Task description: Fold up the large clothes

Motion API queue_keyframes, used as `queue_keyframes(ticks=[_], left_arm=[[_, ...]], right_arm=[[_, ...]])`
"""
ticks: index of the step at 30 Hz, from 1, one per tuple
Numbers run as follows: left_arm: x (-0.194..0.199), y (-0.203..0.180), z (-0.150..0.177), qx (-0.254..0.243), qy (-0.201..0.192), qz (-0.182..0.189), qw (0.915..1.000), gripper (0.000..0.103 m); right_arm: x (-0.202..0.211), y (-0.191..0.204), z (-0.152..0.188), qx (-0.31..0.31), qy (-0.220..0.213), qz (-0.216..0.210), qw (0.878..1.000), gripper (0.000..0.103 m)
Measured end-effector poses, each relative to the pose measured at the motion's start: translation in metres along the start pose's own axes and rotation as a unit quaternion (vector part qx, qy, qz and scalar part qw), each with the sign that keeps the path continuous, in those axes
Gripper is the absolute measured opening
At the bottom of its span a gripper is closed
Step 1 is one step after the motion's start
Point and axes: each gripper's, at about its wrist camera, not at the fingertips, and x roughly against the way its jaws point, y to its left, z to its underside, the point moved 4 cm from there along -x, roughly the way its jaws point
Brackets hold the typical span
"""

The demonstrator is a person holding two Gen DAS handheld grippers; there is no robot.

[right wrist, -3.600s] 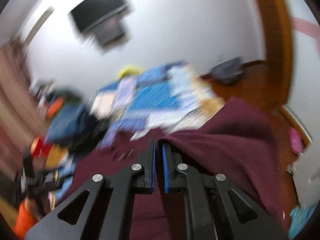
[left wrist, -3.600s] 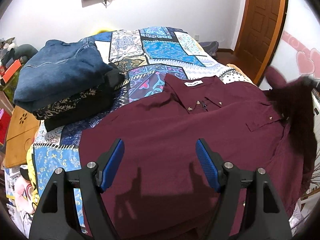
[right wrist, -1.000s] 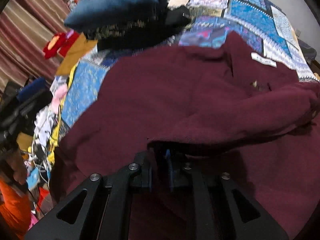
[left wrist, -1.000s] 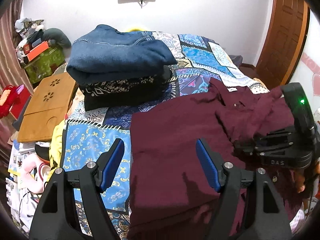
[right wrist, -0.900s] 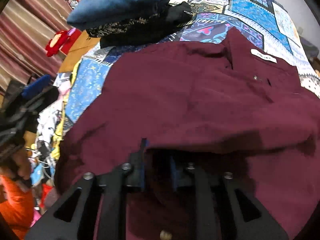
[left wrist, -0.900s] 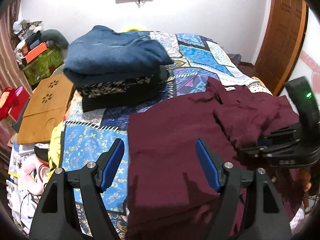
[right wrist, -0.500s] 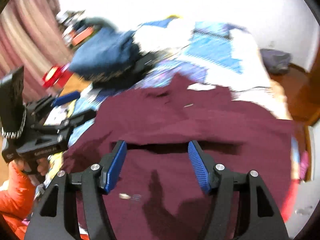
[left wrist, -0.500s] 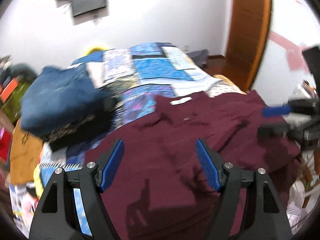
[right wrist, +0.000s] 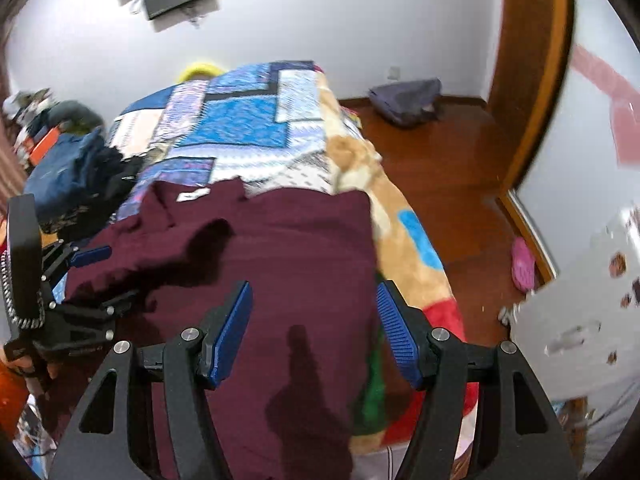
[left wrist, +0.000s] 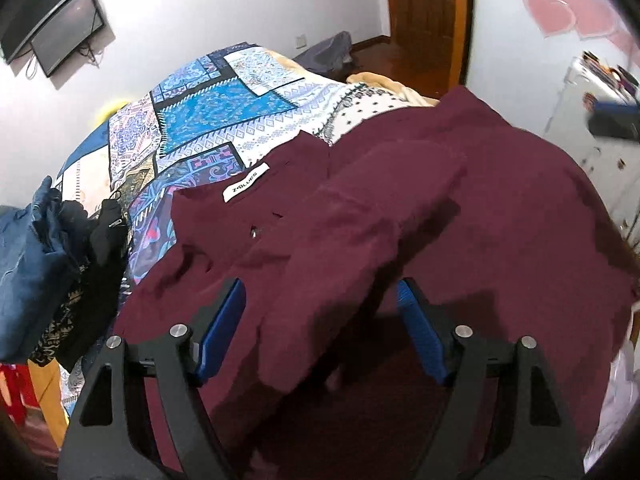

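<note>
The left gripper (left wrist: 320, 334) hung with its jaws wide apart and nothing between them, over the folded-in sleeve (left wrist: 352, 240) of the maroon shirt (left wrist: 500, 240). The right gripper (right wrist: 314, 330) also gaped empty above the shirt's right side (right wrist: 304, 248), which lay along the right edge of the patchwork bedspread (right wrist: 248, 128). The shirt lay across the near end of the bed, collar label (left wrist: 245, 187) toward the far side.

The sleeve lay rumpled and loose; a careless next pinch could drag it off the body. Cloth near the bed edge might slide floorward.

A second earlier the right gripper was clamped on the sleeve; it had since let go, and both grippers had swung rightward.
</note>
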Motion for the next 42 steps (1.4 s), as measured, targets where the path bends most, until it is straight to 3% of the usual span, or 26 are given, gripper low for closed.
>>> queue_keyframes(ticks=[3, 5, 6, 7, 13, 18, 21, 27, 29, 33, 42], left_arm=[[-0.004, 0.009, -0.011, 0.031, -0.004, 0.008, 0.9995, 0.053], [-0.002, 0.016, -0.015, 0.050, -0.010, 0.021, 0.9985, 0.030], [0.000, 0.019, -0.018, 0.060, -0.011, 0.027, 0.9978, 0.012], [0.004, 0.024, -0.020, 0.070, -0.014, 0.033, 0.9969, 0.007], [0.070, 0.080, -0.015, 0.137, -0.087, 0.023, 0.9864, 0.002], [0.144, 0.149, 0.018, 0.201, -0.150, -0.046, 0.9670, 0.002], [0.166, 0.181, 0.047, 0.232, -0.154, -0.072, 0.9579, 0.002], [0.144, 0.189, 0.081, 0.213, -0.087, -0.101, 0.9680, 0.003], [0.129, 0.180, 0.083, 0.199, -0.065, -0.088, 0.9739, 0.009], [0.109, 0.155, 0.076, 0.177, -0.053, -0.060, 0.9809, 0.045], [0.055, 0.052, 0.019, 0.062, -0.029, 0.025, 0.9973, 0.055]], right_arm=[[-0.007, -0.011, 0.007, -0.020, 0.011, -0.004, 1.000, 0.060], [-0.012, -0.016, 0.011, -0.034, 0.018, -0.010, 0.999, 0.060], [-0.014, -0.016, 0.011, -0.040, 0.021, -0.014, 0.999, 0.061], [-0.014, -0.019, 0.013, -0.043, 0.021, -0.016, 0.999, 0.061], [-0.016, -0.016, 0.010, -0.040, 0.017, -0.020, 0.999, 0.060], [-0.024, -0.006, 0.005, -0.030, 0.018, -0.023, 0.999, 0.061], [-0.033, -0.001, 0.003, -0.027, 0.027, -0.023, 0.999, 0.061], [-0.043, 0.017, 0.005, -0.017, 0.047, -0.037, 0.998, 0.060], [-0.043, 0.022, 0.007, -0.009, 0.049, -0.038, 0.998, 0.060], [-0.041, 0.025, 0.009, 0.000, 0.051, -0.032, 0.998, 0.061], [-0.034, 0.012, 0.010, -0.005, 0.041, -0.021, 0.999, 0.061]])
